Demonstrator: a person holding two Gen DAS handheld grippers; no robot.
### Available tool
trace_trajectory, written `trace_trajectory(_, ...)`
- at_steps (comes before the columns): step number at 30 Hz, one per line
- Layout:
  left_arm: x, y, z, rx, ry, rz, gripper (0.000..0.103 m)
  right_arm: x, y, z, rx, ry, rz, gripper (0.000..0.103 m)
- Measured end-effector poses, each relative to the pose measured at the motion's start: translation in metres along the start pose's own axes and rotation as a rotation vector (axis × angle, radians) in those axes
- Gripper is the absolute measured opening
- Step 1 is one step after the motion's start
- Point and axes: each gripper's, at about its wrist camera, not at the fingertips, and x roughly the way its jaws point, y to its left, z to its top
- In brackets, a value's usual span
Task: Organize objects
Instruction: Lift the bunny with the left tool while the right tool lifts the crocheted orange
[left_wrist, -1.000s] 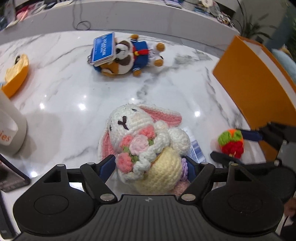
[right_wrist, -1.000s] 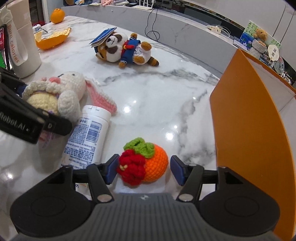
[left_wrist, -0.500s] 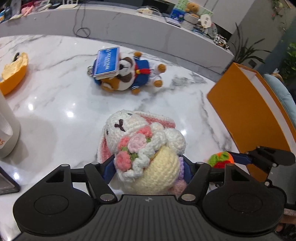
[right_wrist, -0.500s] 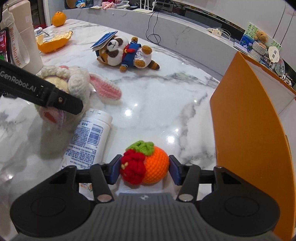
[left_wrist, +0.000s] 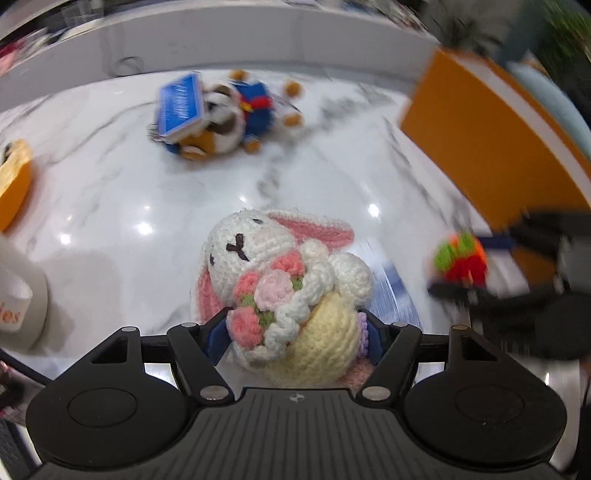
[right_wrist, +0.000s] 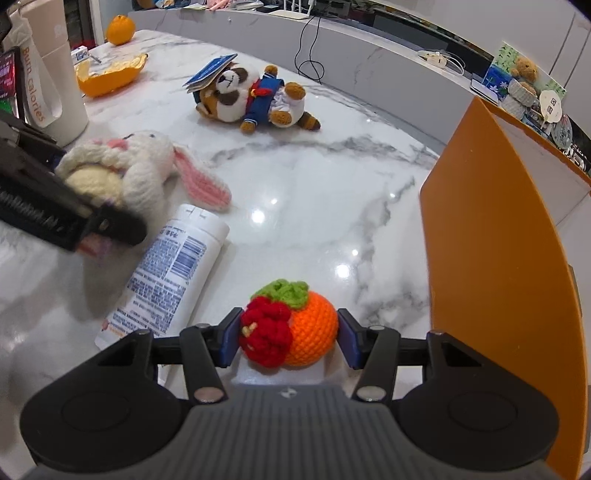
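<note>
Crochet bunny (left_wrist: 280, 291) gripped in left claw (left_wrist: 295, 338), jaws easing apart yet blue pads pressing both sides; held above marble tabletop (left_wrist: 122, 192). Crochet orange (right_wrist: 291, 328) pinched in right claw (right_wrist: 288, 338), pads touching both sides. Lotion tube (right_wrist: 173, 266) lying flat beside. Plush dog (right_wrist: 255, 98) farther back. Orange box (right_wrist: 491, 236) at right.

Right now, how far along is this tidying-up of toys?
Early, by the look of it. Nothing shows inside the orange box yet. In hand: the left gripper, jaws easing open, is around the crochet bunny; the right gripper clamps the crochet fruit. Left on the marble table: the plush dog and white tube.
</note>
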Motion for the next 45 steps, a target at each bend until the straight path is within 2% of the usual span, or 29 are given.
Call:
trace_trajectory(3, -0.003, -0.007, -0.008, 0.107, 0.074, 0.001, 0.089, 0.0, 0.001, 0.001, 0.003, 0.001, 0.001, 0.056)
trace_trajectory(6, -0.012, -0.001, -0.012, 0.075, 0.1, -0.083, 0.097, 0.0, 0.002, 0.0, -0.002, 0.001, -0.006, 0.056)
trace_trajectory(10, -0.025, 0.02, -0.005, -0.104, 0.088, -0.249, 0.1, -0.001, 0.002, 0.0, -0.002, 0.001, -0.009, 0.056)
trace_trajectory(14, -0.025, 0.045, -0.001, -0.332, 0.08, -0.341, 0.101, -0.001, 0.001, 0.0, 0.0, 0.0, -0.01, 0.056)
trace_trajectory(16, -0.014, 0.057, -0.001, -0.463, 0.097, -0.351, 0.102, -0.001, 0.001, 0.0, -0.001, -0.002, -0.011, 0.056)
trace_trajectory(18, -0.004, 0.063, -0.003, -0.57, 0.125, -0.318, 0.102, -0.002, 0.001, 0.001, -0.003, -0.005, -0.013, 0.056)
trace_trajectory(20, 0.005, 0.062, -0.004, -0.621, 0.131, -0.294, 0.102, -0.002, 0.001, 0.001, -0.003, -0.009, -0.016, 0.056)
trace_trajectory(22, 0.011, 0.059, -0.004, -0.647, 0.094, -0.272, 0.102, -0.003, 0.001, 0.001, -0.003, -0.014, -0.019, 0.056)
trace_trajectory(24, 0.015, 0.054, -0.001, -0.616, 0.061, -0.257, 0.102, -0.003, 0.001, 0.001, -0.006, -0.016, -0.023, 0.056)
trace_trajectory(27, 0.015, 0.038, 0.007, -0.48, 0.048, -0.212, 0.102, -0.002, 0.001, 0.001, -0.014, -0.012, -0.026, 0.056)
trace_trajectory(31, 0.016, 0.027, 0.009, -0.407, 0.018, -0.176, 0.102, 0.0, 0.001, -0.001, -0.019, -0.012, -0.036, 0.056)
trace_trajectory(37, 0.013, 0.025, 0.008, -0.371, -0.061, -0.126, 0.101, 0.006, -0.004, -0.001, 0.009, -0.054, -0.042, 0.06)
trace_trajectory(40, 0.014, 0.028, 0.007, -0.414, -0.115, -0.125, 0.101, 0.008, -0.005, 0.0, 0.012, -0.068, -0.054, 0.065)
trace_trajectory(43, 0.014, 0.031, 0.007, -0.444, -0.144, -0.131, 0.1, 0.008, -0.006, 0.0, 0.024, -0.067, -0.04, 0.06)
trace_trajectory(45, 0.015, 0.027, 0.008, -0.42, -0.139, -0.11, 0.091, 0.008, -0.008, 0.001, 0.041, -0.055, -0.022, 0.056)
